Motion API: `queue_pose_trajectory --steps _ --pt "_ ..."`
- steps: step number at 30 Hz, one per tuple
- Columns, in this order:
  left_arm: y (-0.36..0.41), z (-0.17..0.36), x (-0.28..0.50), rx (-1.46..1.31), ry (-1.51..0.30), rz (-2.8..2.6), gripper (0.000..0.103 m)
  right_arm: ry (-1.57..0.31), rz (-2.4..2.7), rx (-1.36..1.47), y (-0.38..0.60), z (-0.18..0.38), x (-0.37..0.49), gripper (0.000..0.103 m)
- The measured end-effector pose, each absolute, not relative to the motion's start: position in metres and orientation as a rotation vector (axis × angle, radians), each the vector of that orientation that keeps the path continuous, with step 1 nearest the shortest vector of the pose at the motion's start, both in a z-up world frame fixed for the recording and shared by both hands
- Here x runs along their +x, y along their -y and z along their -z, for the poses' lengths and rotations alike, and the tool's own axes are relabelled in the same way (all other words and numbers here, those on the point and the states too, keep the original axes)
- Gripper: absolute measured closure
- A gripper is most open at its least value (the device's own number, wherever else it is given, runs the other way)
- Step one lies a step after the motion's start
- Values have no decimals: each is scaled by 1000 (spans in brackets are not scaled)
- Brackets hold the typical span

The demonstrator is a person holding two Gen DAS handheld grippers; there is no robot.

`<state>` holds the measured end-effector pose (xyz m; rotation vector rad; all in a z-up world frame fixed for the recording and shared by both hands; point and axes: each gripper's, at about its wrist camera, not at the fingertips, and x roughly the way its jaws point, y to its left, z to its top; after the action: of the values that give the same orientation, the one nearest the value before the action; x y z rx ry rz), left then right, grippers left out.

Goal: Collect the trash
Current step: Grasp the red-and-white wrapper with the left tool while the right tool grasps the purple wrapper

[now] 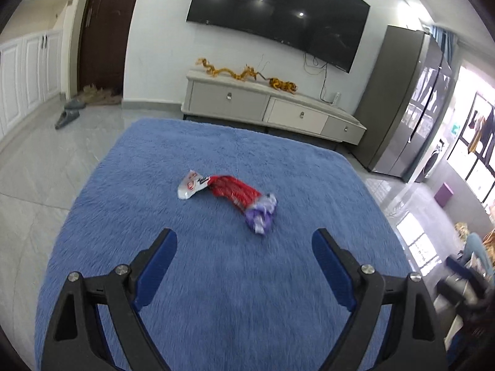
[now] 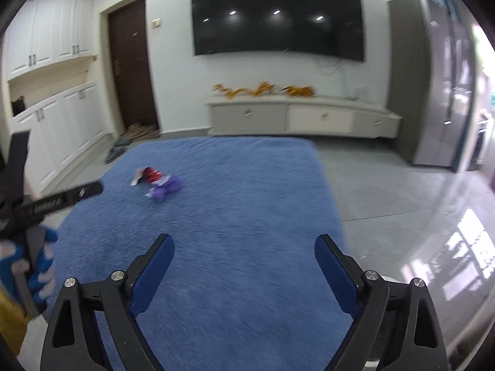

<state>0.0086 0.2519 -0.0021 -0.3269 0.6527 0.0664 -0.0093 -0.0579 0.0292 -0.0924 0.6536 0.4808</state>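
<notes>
Trash wrappers [image 1: 227,193] on rug, left hand-held gripper [image 1: 244,241] spread above

**Bright daylight, fisheye bending, motion smear on the right**

Both views are well lit and even. Daylight enters from the windows [image 1: 482,154] at the right, overexposed to white, and throws pale glare patches on the glossy floor [image 2: 433,216]. Three ceiling spots reflect as small bright dots in the dark TV screen [image 1: 278,21]. Shadows on the blue rug [image 1: 216,262] are faint. Straight lines bow hard toward the black circular edges. The right wrist view is smeared by motion; the wrappers [image 2: 157,184] there blur, while the left view shows them mostly sharper.
</notes>
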Motion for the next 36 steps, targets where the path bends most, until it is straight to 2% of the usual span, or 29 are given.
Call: queue_pose_trajectory --steps 9,16,18,19,21,23,24,25,26,27,32,36 --pt "-266 39 114 -424 -792 -67 14 -722 -567 -122 29 -11 34 14" --pt "-283 57 147 -320 -855 -192 15 -761 -651 -120 -5 -2 63 14" --pt "-289 61 147 -310 -854 -178 23 -773 -692 -114 -22 1 71 14" --pt "-292 64 146 -305 -854 -170 33 -778 -709 -115 -31 3 75 14" --pt "-304 69 141 -318 -852 -139 37 -800 -747 -108 -49 10 84 14" --pt "-313 73 134 -317 -833 -123 48 -820 -774 -98 -62 14 90 14" --pt "-318 74 133 -318 -828 -108 49 -832 -793 -94 -71 17 94 14" --pt "-323 73 129 -341 -817 -83 56 -838 -803 -93 -77 19 96 14" --pt "-326 72 126 -360 -809 -67 73 -844 -813 -92 -82 21 98 14" --pt "-330 71 125 -369 -800 -50 81 -853 -822 -92 -90 24 101 14" --pt "-338 72 122 -403 -771 -29 85 -872 -834 -100 -114 33 114 19" --pt "-340 74 115 -407 -757 -14 89 -916 -841 -44 -127 45 130 30"
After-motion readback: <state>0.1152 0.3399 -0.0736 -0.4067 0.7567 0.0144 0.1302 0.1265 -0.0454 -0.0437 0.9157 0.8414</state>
